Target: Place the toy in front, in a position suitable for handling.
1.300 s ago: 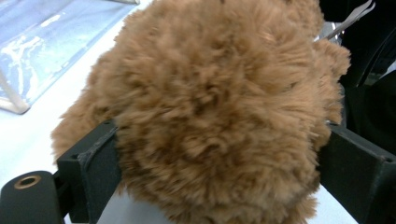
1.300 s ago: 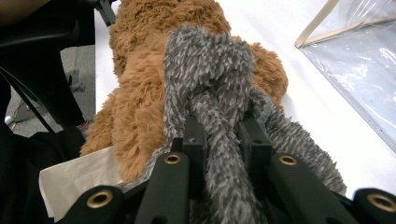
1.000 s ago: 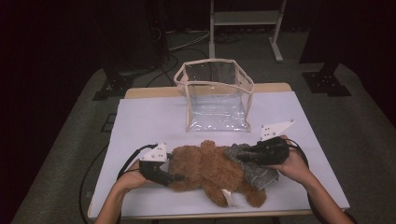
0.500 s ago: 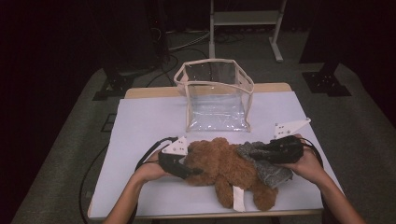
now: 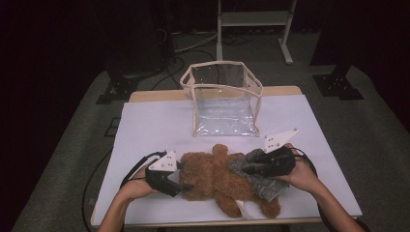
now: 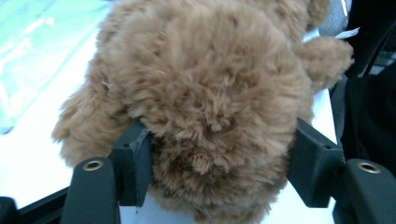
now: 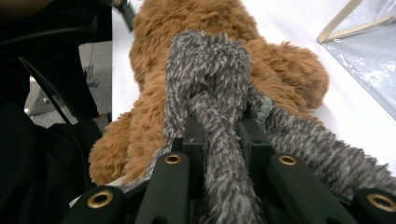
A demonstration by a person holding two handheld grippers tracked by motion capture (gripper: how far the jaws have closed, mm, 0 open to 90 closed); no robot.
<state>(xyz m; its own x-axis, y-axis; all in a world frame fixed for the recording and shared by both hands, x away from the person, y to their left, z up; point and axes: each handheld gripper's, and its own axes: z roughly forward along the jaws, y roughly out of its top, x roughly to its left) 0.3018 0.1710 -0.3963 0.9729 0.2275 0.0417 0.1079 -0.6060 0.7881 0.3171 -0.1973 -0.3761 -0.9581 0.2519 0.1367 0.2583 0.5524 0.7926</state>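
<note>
Jaws clamp both ends of the plush pair at the near table edge.

Left gripper [image 6: 217, 186] jaws, which have just been opening a little, press either side of the brown teddy bear's [image 5: 217, 181] head in the left gripper view; right gripper [image 7: 219, 154] jaws are pinched tight on a fold of the grey fuzzy cloth [image 7: 210, 84] draped over the bear. The high view adds what those close views lack: both toys lie at lower centre of the white table [image 5: 154, 125], the bear's legs almost at the near edge. Behind them, bare tabletop leads to the clear open-topped bag [image 5: 223, 99] standing at upper centre.
</note>
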